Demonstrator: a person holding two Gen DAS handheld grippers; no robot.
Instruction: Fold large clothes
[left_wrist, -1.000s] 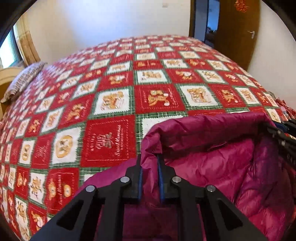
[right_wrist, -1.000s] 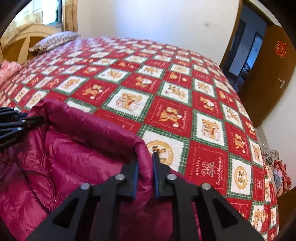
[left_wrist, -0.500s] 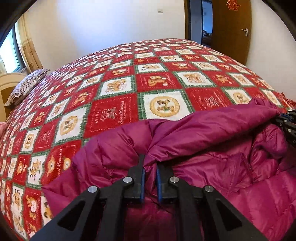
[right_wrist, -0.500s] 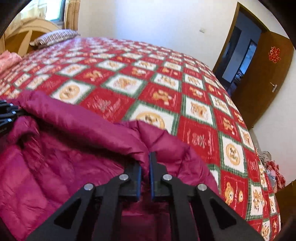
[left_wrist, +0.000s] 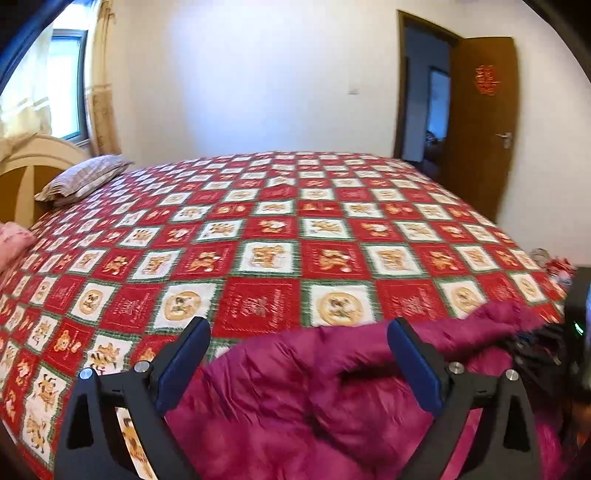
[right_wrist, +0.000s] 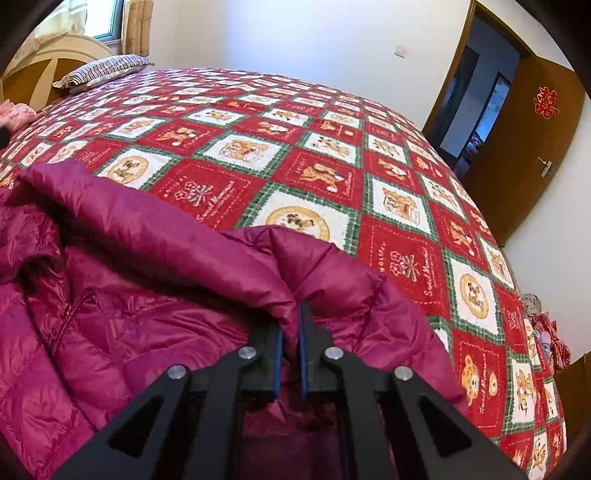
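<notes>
Right wrist: jacket (right_wrist: 155, 295) in gripper (right_wrist: 290, 321).

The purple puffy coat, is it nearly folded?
Not nearly. Done: the jacket lies on the bed quilt, one edge flipped over. In hand: the right gripper pinches that edge; the left gripper is open. Left: the remaining folds.

The left tool (left_wrist: 297, 354) stands with its two blue-padded fingers (left_wrist: 183, 365) spread wide, nothing between them, above a crumpled magenta down jacket (left_wrist: 295, 398) lying at 6 o'clock on the bed. A red, white and green patchwork quilt (left_wrist: 273, 229) covers the bed. A striped pillow (left_wrist: 83, 179) rests at 10 o'clock and a brown door (left_wrist: 480, 122) stands ajar at 2 o'clock.
</notes>
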